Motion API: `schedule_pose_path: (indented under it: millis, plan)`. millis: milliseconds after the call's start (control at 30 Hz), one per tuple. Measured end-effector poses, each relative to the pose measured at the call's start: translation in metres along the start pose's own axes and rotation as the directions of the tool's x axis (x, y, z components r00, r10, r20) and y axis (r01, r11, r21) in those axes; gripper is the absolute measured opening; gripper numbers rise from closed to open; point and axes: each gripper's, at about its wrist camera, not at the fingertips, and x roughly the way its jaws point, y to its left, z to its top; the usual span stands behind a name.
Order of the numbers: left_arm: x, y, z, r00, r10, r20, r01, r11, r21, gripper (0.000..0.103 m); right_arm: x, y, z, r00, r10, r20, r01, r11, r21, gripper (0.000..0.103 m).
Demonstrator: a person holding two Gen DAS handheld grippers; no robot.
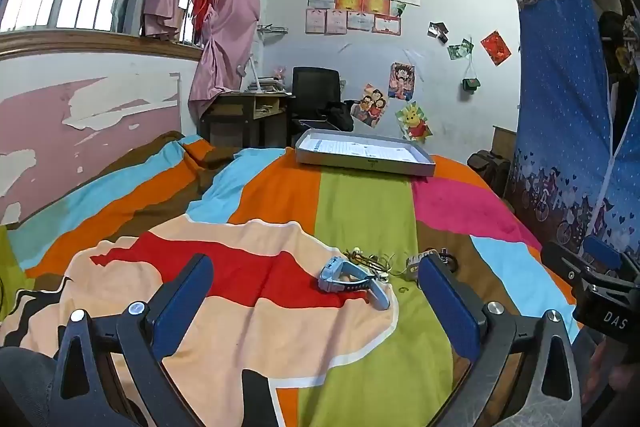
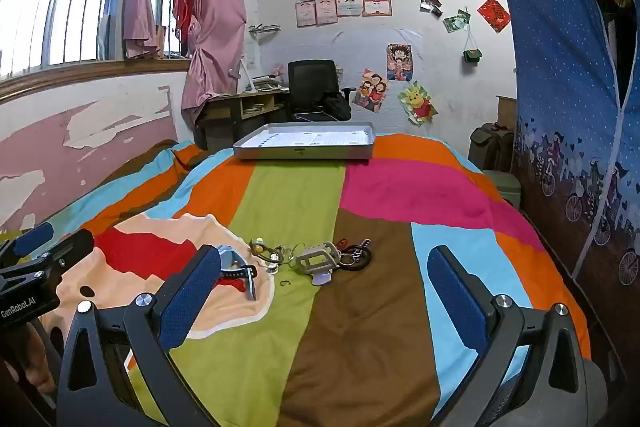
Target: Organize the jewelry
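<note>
A small heap of jewelry lies on the striped bedspread: a light-blue wristwatch (image 1: 352, 277) (image 2: 236, 265), a tangle of thin chains with beads (image 1: 370, 261) (image 2: 268, 251), a grey watch (image 2: 318, 259) and dark bead bracelets (image 2: 356, 253). My left gripper (image 1: 316, 291) is open and hovers just short of the blue watch, nothing between its blue pads. My right gripper (image 2: 324, 291) is also open, hovering before the grey watch and bracelets. A shallow grey tray (image 1: 424, 165) (image 2: 360, 149) lined with white paper rests at the far end of the bed.
The bedspread (image 2: 380, 187) stretches from the jewelry to the tray. A peeling pink wall and barred window run along the left. A desk (image 2: 240, 107) and black chair (image 2: 312, 87) stand behind the bed. A blue fabric wardrobe (image 2: 568, 87) stands on the right.
</note>
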Motion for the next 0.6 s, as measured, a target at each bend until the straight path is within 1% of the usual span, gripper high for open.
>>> schedule_pose_path:
  millis: [200,267,600]
  plan:
    - [0.002,-0.003,0.002,1.000,0.003,0.001,-0.003,1.000,0.017,0.103,0.000,0.000,0.000,1.000,0.001,0.003,-0.001,1.000,0.002,0.102]
    - [-0.003,-0.002,0.005,1.000,0.000,0.011,0.000,1.000,-0.002,0.103,0.000,0.000,0.000,1.000,0.001,0.003,-0.001,1.000,0.001,0.102]
    - [-0.004,-0.006,0.010,1.000,0.000,0.018,0.000,1.000,0.002,0.103,-0.001,0.000,0.000,1.000,0.002,0.003,-0.002,1.000,0.002,0.102]
